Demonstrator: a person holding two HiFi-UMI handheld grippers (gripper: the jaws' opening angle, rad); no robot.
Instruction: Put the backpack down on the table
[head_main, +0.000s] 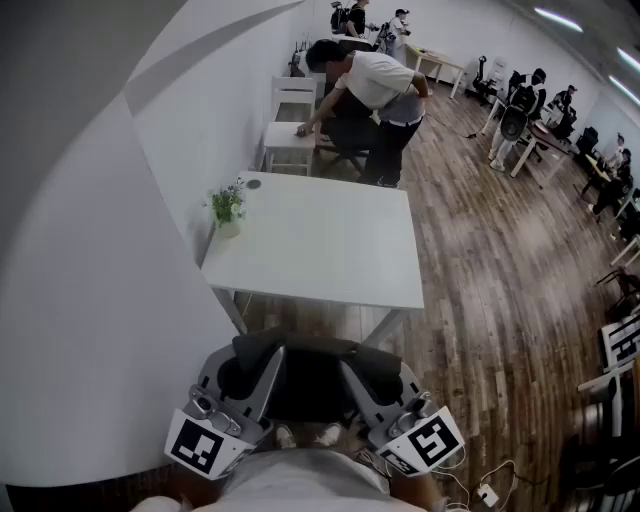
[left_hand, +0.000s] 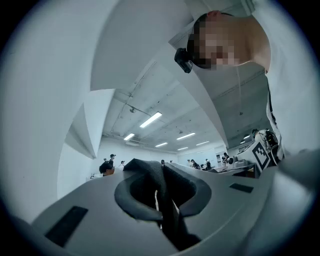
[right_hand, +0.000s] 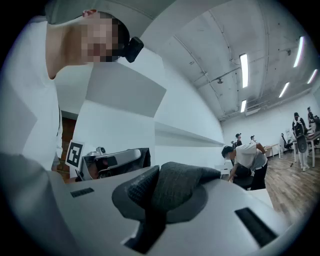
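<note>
The black backpack hangs low in the head view, between my two grippers and in front of the white table. My left gripper is shut on a dark padded strap of the backpack, which fills the space between its jaws. On the other side, my right gripper is shut on a second dark strap. Both grippers sit close to my body, short of the table's near edge. The lower part of the backpack is hidden behind the grippers and my torso.
A small potted plant stands at the table's left edge by the white wall. Beyond the table a person bends over a white chair. Wooden floor runs to the right, with desks and people farther back. A cable lies on the floor near my feet.
</note>
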